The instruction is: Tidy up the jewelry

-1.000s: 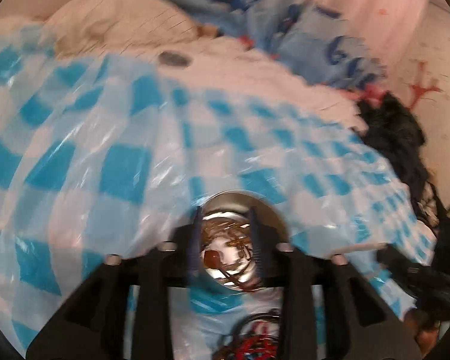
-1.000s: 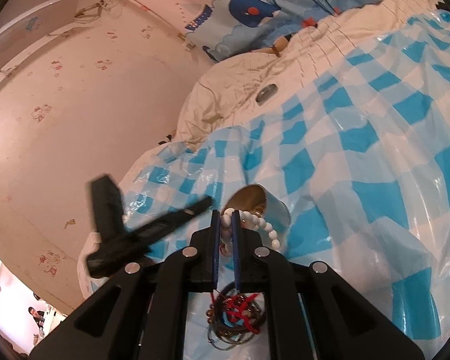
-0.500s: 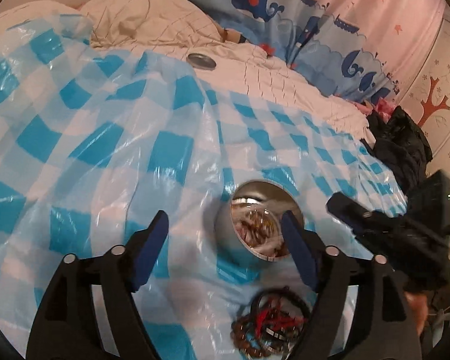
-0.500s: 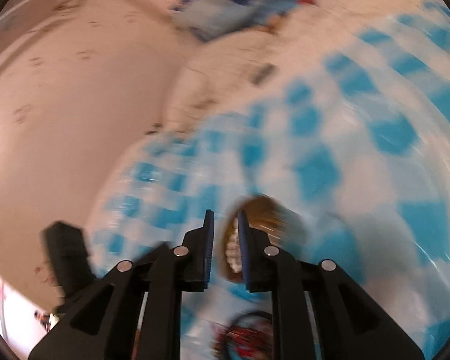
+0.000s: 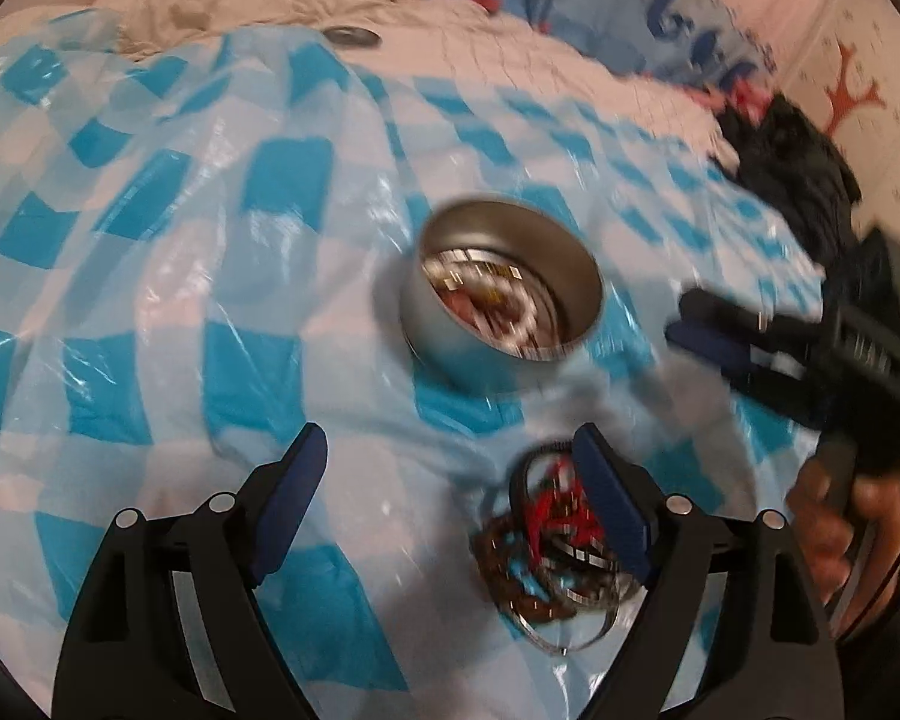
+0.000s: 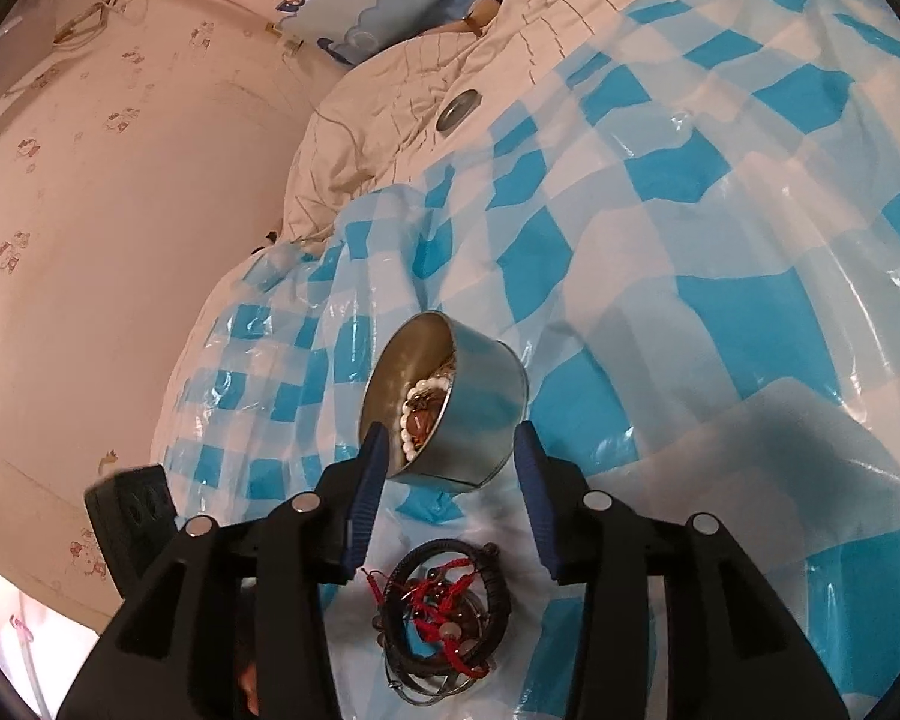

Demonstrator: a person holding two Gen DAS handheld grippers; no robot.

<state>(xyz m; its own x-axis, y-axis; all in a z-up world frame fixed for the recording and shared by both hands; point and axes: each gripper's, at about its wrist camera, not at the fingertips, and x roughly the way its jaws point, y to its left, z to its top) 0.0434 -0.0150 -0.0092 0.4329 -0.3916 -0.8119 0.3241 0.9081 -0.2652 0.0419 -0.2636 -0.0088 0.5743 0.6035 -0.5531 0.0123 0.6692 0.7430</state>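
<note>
In the left wrist view we are holding the left gripper [image 5: 450,468] with its jaws spread wide, gripping nothing. The round metal tin [image 5: 501,285] of jewelry is sitting ahead of the jaws on the blue checked plastic sheet [image 5: 150,240], apart from both fingertips. The pile of bracelets [image 5: 546,546] is lying by the right-hand finger, partly hidden behind it. The right gripper [image 5: 768,348] is blurred at the edge.

In the right wrist view we are keeping the right gripper [image 6: 450,450] wide apart too, empty. The tin [image 6: 450,402] is lying between the fingertips; whether they are touching it we cannot tell. The bracelets [image 6: 441,606] are resting below, between the finger bases.
</note>
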